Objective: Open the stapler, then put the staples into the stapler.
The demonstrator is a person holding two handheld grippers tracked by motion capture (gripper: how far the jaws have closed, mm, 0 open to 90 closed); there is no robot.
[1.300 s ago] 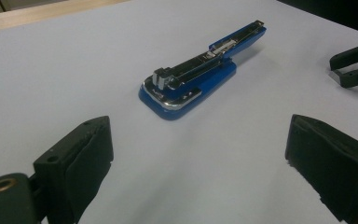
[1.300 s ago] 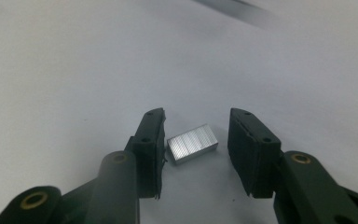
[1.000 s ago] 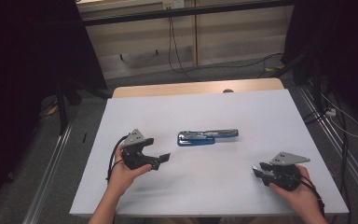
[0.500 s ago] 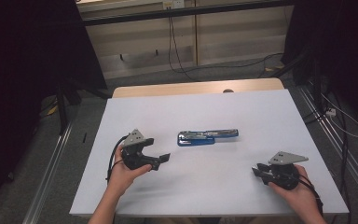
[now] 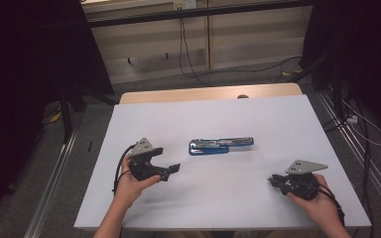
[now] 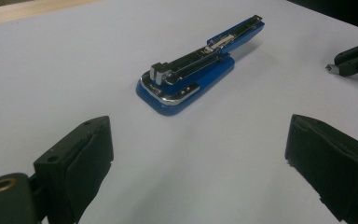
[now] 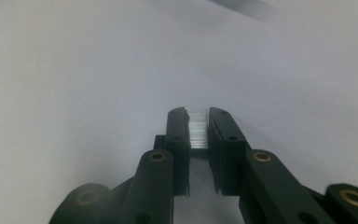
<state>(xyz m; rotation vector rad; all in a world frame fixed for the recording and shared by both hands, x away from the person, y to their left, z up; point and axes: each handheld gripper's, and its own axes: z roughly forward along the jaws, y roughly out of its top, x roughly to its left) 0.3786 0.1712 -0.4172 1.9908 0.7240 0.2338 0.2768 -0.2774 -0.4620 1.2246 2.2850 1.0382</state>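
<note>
1. Stapler (image 5: 221, 146): blue, lying open near the middle of the worktop (image 5: 258, 114), its length parallel to the near edge. The top arm is swung back and the metal staple channel is exposed. My read: it is laid open for reloading.
2. Right hand-held gripper (image 5: 272, 179): near the front right corner, resting low on the worktop and pointing left. In the right gripper view its jaws have just been closing and now pinch a small silvery ridged strip (image 7: 198, 129), which looks like a stick of staples. It is held at the tips, probably so it can slide into the channel.
3. Left hand-held gripper (image 5: 174, 168): toward the front left, pointing at the stapler but well short of it. Its jaws are wide with nothing between them. It is likely standing by to steady the stapler base during loading.
4. Both grippers are apart from the stapler and neither touches it.
5. No brand, label or lettering is readable on the stapler, the grippers or the worktop.
</note>
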